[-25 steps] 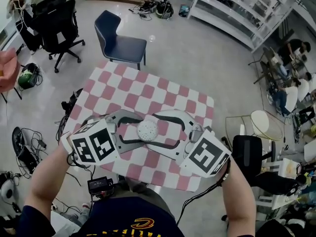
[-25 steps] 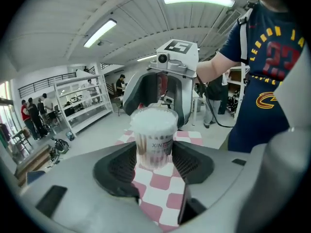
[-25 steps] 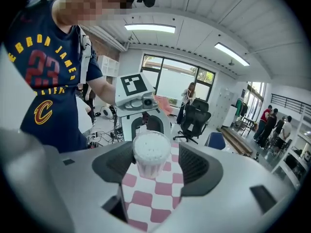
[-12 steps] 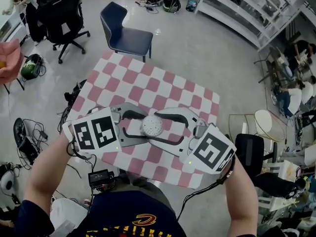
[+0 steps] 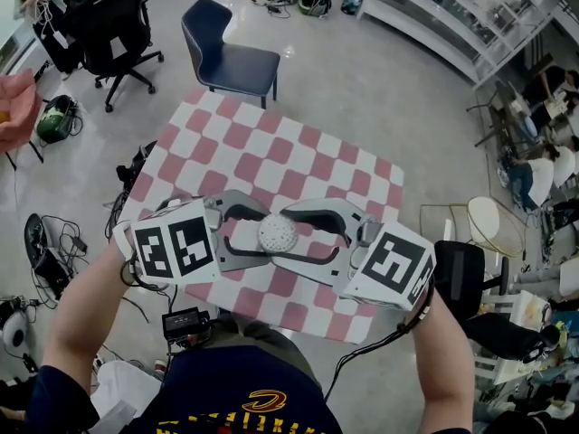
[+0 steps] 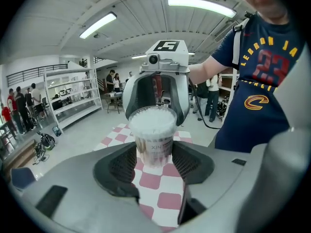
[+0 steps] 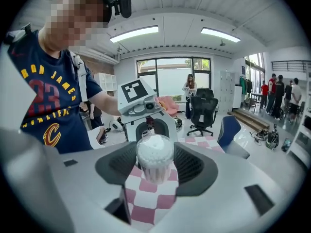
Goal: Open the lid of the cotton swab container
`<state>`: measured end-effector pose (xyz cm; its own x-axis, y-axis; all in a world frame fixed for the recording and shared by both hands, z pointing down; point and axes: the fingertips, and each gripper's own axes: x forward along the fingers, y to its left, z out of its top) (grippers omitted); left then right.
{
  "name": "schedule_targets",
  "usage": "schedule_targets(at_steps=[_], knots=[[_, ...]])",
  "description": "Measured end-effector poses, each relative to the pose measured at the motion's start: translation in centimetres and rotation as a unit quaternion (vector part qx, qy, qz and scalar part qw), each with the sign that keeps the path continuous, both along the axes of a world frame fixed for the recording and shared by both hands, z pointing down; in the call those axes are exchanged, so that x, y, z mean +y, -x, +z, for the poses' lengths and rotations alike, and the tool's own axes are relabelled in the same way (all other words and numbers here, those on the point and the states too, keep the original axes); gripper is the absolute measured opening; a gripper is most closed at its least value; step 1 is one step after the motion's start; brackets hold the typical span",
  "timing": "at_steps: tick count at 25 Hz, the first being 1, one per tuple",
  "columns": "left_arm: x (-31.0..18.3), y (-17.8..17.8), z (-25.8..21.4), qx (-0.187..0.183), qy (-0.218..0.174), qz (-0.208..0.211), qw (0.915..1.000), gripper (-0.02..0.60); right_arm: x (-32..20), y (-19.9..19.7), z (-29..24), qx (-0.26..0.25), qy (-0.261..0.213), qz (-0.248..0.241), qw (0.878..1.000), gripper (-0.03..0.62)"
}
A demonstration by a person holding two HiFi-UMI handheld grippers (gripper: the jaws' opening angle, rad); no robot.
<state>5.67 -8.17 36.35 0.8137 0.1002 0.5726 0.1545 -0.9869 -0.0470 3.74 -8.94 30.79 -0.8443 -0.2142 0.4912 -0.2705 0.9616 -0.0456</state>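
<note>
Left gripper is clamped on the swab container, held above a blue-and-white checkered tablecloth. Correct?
Not quite: the tablecloth is pink-and-white checkered, not blue, as the head view shows. The rest holds: the left gripper is clamped on the cotton swab container, held above that cloth.

The cotton swab container (image 6: 152, 135) is clear, glossy plastic with what looks like a paper label, and it is packed with fluffy white cotton tips. The left gripper (image 6: 154, 157) has a smooth, matt grey plastic shell, and its fingers (image 6: 121, 165) are lined with black, finely ribbed pads. A pink-and-white checked cloth covers the tabletop (image 5: 298, 165). The floor (image 5: 380, 89) is pale, polished and faintly reflective. The chair (image 5: 226, 61) has a smooth dark blue seat.
</note>
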Motion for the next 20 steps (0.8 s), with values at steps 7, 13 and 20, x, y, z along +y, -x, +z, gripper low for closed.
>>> schedule_targets(at_steps=[7, 13, 20], knots=[[0.0, -0.1, 0.8, -0.008, -0.014, 0.009, 0.9998, 0.227, -0.8, -0.5, 0.2, -0.069, 0.086, 0.02, 0.994, 0.242], [0.5, 0.1, 1.3, -0.011, 0.003, 0.018, 0.9998, 0.227, -0.7, -0.6, 0.4, -0.104, 0.138, 0.032, 0.984, 0.242], [-0.1, 0.4, 1.9, -0.02, -0.03, 0.015, 0.9992, 0.227, -1.4, -0.6, 0.7, -0.145, 0.204, 0.049, 0.967, 0.242]])
